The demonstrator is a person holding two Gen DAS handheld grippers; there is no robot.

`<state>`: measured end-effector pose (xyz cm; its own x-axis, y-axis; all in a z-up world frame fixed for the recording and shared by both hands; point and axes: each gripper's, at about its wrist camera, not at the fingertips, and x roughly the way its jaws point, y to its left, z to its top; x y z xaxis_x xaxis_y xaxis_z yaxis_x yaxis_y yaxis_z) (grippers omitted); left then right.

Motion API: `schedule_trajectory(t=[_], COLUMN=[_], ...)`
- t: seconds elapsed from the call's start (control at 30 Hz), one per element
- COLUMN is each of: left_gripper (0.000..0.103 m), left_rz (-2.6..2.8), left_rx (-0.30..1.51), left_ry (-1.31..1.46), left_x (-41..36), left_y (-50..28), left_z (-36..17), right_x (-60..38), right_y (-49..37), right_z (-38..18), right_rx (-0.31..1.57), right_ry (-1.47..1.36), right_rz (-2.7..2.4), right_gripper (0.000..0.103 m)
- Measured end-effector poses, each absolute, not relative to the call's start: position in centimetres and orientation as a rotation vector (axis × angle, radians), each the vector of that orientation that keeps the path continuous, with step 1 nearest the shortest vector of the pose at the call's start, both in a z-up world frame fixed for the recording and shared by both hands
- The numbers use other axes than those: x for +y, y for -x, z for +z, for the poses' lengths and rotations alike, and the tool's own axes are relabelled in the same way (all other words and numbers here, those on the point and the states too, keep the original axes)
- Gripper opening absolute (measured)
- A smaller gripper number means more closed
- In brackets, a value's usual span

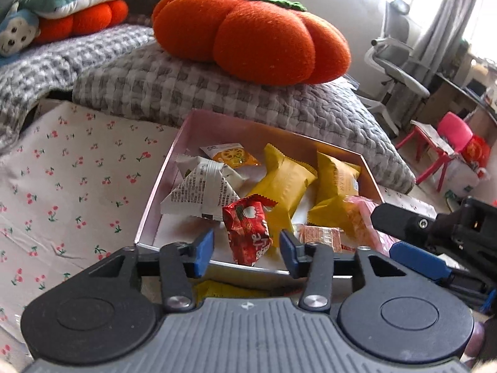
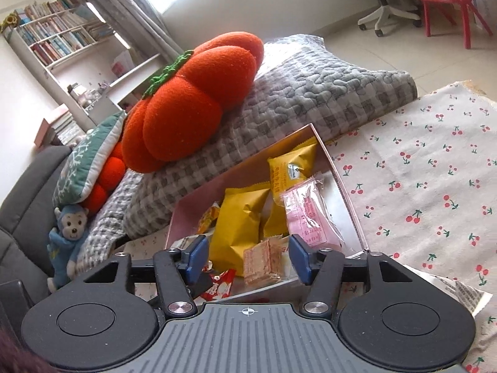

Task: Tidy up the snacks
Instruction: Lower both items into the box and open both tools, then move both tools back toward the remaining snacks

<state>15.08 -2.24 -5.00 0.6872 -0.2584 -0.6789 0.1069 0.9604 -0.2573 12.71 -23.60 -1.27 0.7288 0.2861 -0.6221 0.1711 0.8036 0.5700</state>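
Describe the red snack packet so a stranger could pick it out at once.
Find the big orange pumpkin cushion; below it an open pink box sits on cherry-print cloth. At the box's near edge lies the red snack packet, the only red, crinkled wrapper among yellow and white ones.

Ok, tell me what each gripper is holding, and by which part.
Nothing is held. The left gripper has its jaws apart around the red snack packet without pressing it. The right gripper stands open over the wafer packet in the box.
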Motion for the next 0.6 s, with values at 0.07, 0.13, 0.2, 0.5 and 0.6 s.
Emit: schedule_trajectory(t=[0.07,0.13,0.2,0.5,0.6], left_gripper=[0.047,0.051,0.057,0.071,0.08], left_rz=[-0.218,-0.226,-0.232,-0.222,-0.229], left_rx=[0.782,0.775,0.769,0.855,0.87], left_ry=[0.192,0.173,0.147,0.076,0.053], left_x=[-2.2,-2.1,-2.1,-1.5,-1.4], left_y=[-14.7,-14.2,-13.7,-11.4,-10.5], left_z=[-4.5,-4.0,-3.6,-2.9,-2.7], right_x=[-23.6,-23.6,-23.6,-24.0,-24.1], right_y=[-12.3,-11.8,-11.4,-8.9,-7.8], right_z=[-0.8,-0.2,0.3,2.1,2.4], right_rx=[0.762,0.759,0.761,0.81,0.818], right_ry=[-0.64,-0.624,-0.607,-0.501,-0.455], right_rz=[0.074,0.082,0.089,0.076,0.075], right_gripper=[0.066,0.071,0.072,0.085,0.087])
